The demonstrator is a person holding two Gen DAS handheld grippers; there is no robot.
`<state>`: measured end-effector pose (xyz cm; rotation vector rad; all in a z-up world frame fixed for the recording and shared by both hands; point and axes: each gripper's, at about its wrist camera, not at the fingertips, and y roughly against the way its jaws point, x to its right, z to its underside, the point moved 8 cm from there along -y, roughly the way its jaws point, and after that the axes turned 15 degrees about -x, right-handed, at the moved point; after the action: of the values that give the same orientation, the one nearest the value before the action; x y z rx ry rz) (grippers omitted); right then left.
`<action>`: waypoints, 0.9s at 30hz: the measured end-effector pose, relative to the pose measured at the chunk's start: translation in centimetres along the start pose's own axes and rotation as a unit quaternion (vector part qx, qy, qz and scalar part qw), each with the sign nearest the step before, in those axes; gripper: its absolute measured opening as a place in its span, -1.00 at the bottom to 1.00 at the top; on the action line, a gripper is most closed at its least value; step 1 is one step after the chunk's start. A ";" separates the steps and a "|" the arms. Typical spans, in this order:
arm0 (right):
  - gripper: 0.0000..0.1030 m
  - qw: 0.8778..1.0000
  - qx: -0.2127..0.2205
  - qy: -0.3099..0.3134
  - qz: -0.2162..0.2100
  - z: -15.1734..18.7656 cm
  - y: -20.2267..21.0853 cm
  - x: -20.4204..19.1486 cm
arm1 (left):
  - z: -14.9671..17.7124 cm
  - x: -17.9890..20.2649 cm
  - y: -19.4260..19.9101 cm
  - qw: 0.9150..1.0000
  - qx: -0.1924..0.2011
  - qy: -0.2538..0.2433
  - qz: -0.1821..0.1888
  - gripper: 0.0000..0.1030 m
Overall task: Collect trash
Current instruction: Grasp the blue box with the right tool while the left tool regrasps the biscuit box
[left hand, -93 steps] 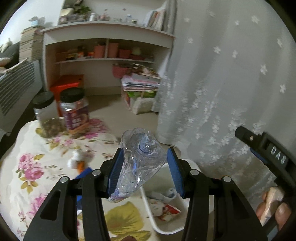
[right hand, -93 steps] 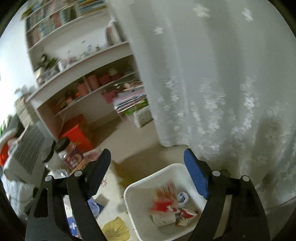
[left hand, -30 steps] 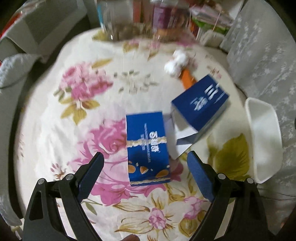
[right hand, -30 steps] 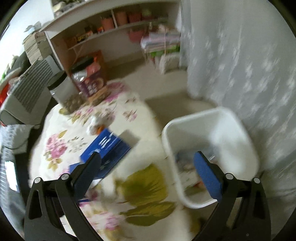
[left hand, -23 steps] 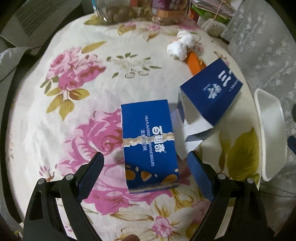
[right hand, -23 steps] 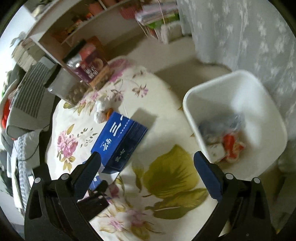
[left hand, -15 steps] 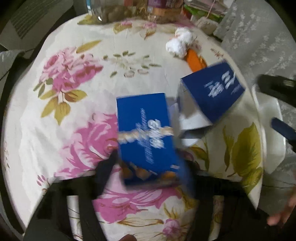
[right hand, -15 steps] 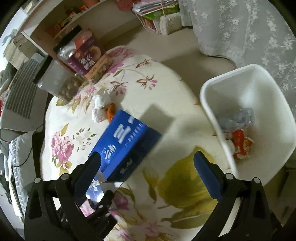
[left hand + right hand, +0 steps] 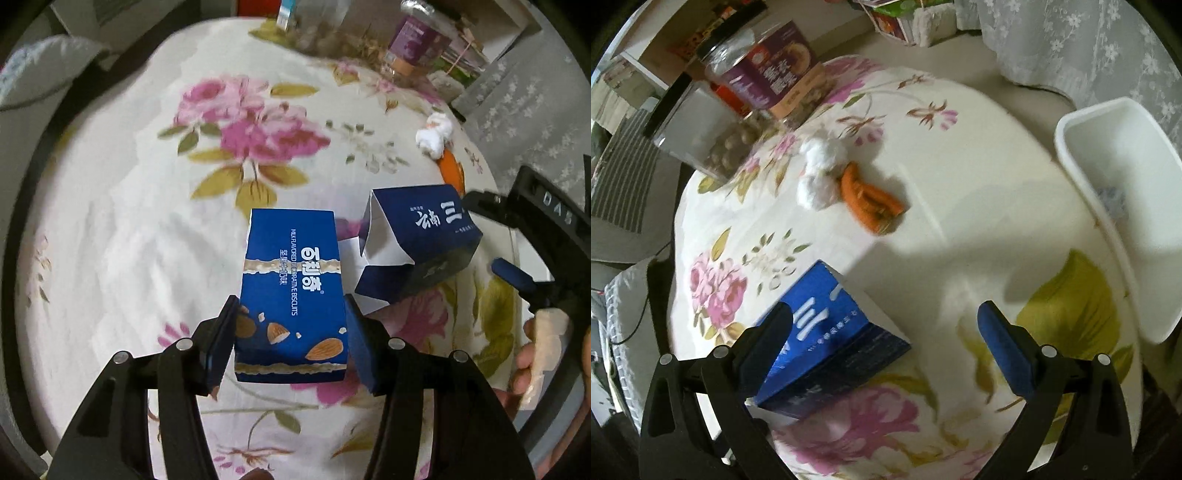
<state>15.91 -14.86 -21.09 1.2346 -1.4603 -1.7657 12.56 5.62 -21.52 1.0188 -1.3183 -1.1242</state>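
On the floral tablecloth, left wrist view: left gripper pinches biscuit box w/ both pads. Right wrist view: right gripper spread wide over torn blue carton, nothing gripped; white bin at table edge.

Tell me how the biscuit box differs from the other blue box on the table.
The biscuit box is closed and flat on the table; the other blue box gapes open at one end, showing a white inside. The left gripper clamps the biscuit box; the right gripper stands open over the other blue box. Both are dark blue cartons with white lettering.
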 end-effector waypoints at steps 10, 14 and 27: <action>0.87 1.000 -0.010 0.020 0.006 1.9 -0.1 -0.7 | 2.6 -3.2 -1.0 0.999 -0.038 0.010 0.002 0.60; 0.86 1.000 -0.012 0.016 0.004 2.8 0.1 -0.4 | 3.0 -3.2 -0.4 0.999 -0.034 0.005 0.003 0.66; 0.86 0.999 -0.044 0.022 -0.008 4.8 -1.4 -2.6 | 4.4 -3.4 -1.0 0.994 -0.022 -0.055 -0.092 0.25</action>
<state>12.96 -10.09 -21.62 1.2363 -1.3374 -1.7819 8.38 9.09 -23.04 1.0757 -1.2988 -1.3592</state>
